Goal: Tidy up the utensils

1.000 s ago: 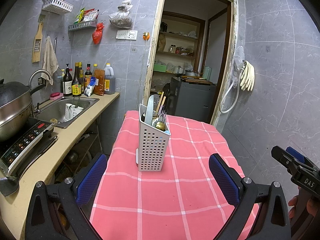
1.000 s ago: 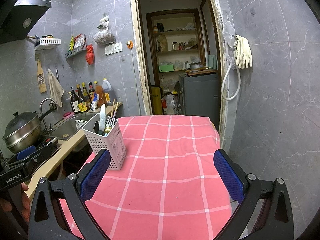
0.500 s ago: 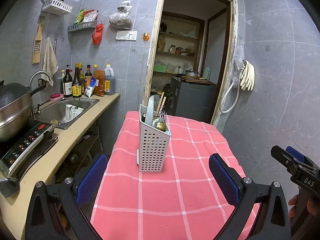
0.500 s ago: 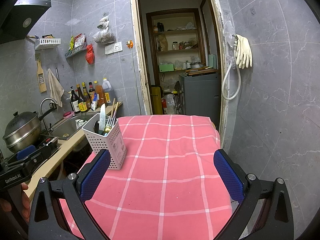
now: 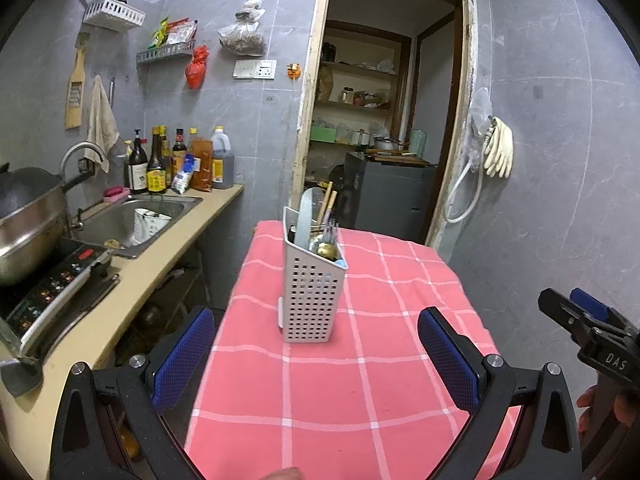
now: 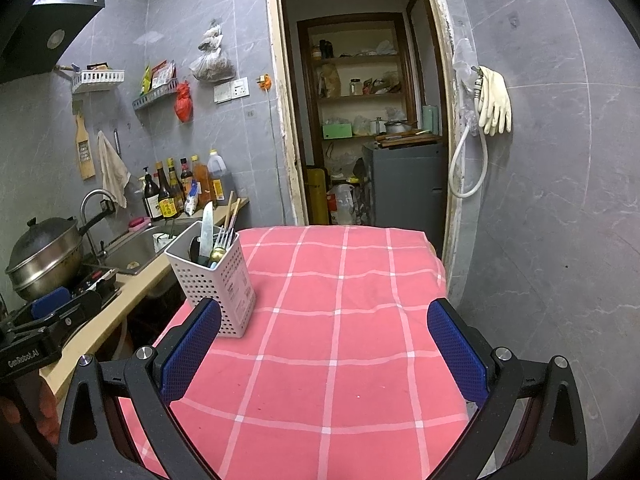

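Observation:
A white perforated utensil holder (image 5: 312,296) stands upright on the table with a red checked cloth (image 5: 360,380). It holds a knife, chopsticks, forks and a spoon. It also shows in the right wrist view (image 6: 216,276) at the table's left side. My left gripper (image 5: 316,364) is open and empty, a little in front of the holder. My right gripper (image 6: 324,352) is open and empty over the cloth (image 6: 340,320), to the right of the holder. The right gripper also shows at the far right of the left wrist view (image 5: 588,328).
A counter (image 5: 132,272) runs along the left with a sink (image 5: 132,216), sauce bottles (image 5: 176,164), a steel pot (image 5: 28,232) and an induction hob (image 5: 52,292). A doorway (image 5: 384,128) lies behind the table. Rubber gloves (image 5: 500,152) hang on the right wall.
The left gripper has drifted slightly; the holder sits a touch higher and farther in its view. The right gripper view is nearly unchanged. Both stay open.

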Demonstrator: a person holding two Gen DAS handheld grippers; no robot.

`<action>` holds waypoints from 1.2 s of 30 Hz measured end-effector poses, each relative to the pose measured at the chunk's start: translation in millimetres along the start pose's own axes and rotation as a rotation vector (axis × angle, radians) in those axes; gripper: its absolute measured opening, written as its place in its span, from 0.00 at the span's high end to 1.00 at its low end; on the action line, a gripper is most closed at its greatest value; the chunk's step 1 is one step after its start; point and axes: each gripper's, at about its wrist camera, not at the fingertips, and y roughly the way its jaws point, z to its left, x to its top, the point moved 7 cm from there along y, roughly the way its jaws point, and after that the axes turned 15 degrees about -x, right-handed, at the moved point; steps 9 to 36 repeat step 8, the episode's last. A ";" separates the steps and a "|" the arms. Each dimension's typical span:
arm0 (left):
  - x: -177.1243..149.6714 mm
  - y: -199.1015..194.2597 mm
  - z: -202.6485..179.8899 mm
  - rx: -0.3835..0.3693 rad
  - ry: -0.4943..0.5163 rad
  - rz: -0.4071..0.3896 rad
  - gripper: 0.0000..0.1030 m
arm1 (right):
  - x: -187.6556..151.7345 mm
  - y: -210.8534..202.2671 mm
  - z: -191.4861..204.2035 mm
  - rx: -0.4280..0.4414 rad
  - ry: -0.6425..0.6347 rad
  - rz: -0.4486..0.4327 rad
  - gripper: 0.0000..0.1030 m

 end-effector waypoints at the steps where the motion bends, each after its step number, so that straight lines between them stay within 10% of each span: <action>1: -0.4 -0.4 1.4 0.003 0.002 0.001 0.01 | 1.3 1.9 0.7 0.000 -0.001 0.002 0.02; 36: -1.7 3.8 12.3 0.024 -0.015 0.008 0.01 | -6.9 5.5 4.3 -0.005 -0.010 0.039 0.02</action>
